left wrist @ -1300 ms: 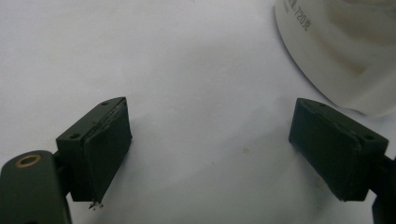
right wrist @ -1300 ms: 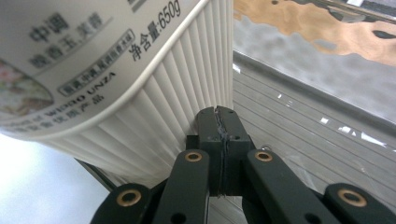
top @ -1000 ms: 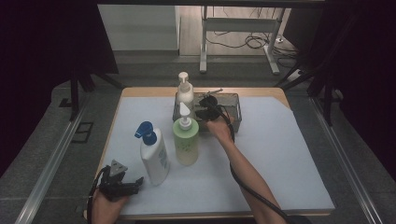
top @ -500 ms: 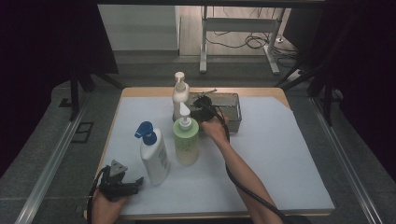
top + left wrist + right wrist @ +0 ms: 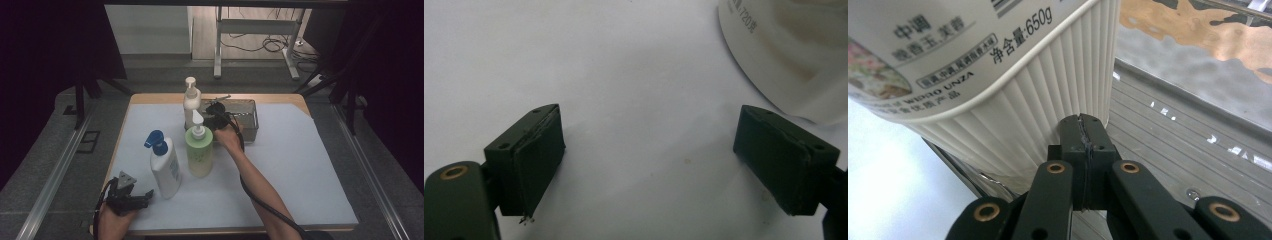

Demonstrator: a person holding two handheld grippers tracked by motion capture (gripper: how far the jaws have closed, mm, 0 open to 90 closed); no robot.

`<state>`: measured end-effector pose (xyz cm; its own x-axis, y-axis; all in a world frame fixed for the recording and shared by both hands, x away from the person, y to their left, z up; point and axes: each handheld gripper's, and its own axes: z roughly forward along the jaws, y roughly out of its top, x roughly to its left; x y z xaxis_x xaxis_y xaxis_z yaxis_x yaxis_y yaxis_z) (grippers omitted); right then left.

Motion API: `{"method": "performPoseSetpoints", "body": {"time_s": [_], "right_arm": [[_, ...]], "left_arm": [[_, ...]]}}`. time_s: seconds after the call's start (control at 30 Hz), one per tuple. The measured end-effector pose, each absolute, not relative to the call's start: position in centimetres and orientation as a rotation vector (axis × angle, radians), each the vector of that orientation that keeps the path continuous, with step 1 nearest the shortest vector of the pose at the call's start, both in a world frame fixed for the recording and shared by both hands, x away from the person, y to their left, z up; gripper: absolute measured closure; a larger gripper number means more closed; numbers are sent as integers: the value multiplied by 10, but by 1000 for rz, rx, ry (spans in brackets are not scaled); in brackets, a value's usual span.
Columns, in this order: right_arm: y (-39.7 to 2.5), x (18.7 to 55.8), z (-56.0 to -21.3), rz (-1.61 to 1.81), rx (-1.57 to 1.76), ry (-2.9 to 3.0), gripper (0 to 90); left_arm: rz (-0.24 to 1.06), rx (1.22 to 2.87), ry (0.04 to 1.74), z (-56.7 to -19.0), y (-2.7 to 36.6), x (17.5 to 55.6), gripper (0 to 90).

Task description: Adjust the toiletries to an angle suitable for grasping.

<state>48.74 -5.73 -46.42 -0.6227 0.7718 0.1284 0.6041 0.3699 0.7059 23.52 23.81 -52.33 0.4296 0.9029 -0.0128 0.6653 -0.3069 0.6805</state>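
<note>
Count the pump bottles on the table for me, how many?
3: a cream bottle at the back by the metal tray, a green bottle in the middle, a blue-capped bottle front left.

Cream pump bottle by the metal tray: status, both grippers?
Right gripper shut, tips against the cream pump bottle at the metal tray. Left gripper open, idle beside the blue-capped bottle. Green bottle crowds the right hand.
</note>
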Motion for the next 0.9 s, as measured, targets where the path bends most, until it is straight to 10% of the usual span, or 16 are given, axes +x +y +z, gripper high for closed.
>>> {"method": "performPoseSetpoints", "body": {"time_s": [0.9], "right_arm": [[-87,474,-449,1121,1118,2410,433]], "left_arm": [[503,2072,1316,-523,238,235,128]]}}
